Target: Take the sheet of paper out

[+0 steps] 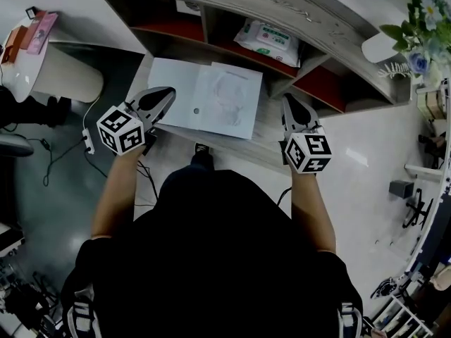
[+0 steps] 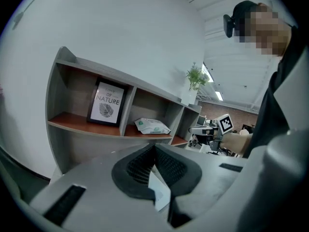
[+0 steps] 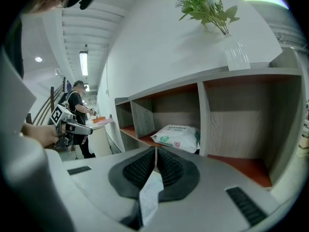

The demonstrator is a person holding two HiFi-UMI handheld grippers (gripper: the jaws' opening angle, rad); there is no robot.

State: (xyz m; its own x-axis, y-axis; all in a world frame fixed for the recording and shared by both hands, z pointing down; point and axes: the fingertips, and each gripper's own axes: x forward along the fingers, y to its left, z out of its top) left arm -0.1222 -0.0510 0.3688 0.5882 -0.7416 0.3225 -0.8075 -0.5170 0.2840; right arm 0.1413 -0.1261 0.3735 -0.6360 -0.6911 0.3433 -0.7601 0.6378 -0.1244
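The sheet of paper (image 1: 227, 98) lies flat on the pale wooden ledge (image 1: 271, 129) below the shelf, beside a second white sheet (image 1: 175, 83). My left gripper (image 1: 168, 91) hovers over that second sheet's left edge, and the left gripper view shows no sheet ahead of its jaws. Its jaws (image 2: 155, 147) are shut, with a small white scrap (image 2: 160, 191) lodged behind the pads. My right gripper (image 1: 286, 100) is to the right of the paper, apart from it. It is shut too (image 3: 155, 149), with a white scrap (image 3: 149, 193) behind its pads.
The wooden shelf unit (image 1: 331, 20) holds a pack of wipes (image 1: 269, 39) in its middle compartment and a framed print (image 2: 107, 102) in its left one. A plant (image 1: 417, 30) stands at the right end. A person (image 3: 78, 111) stands far off.
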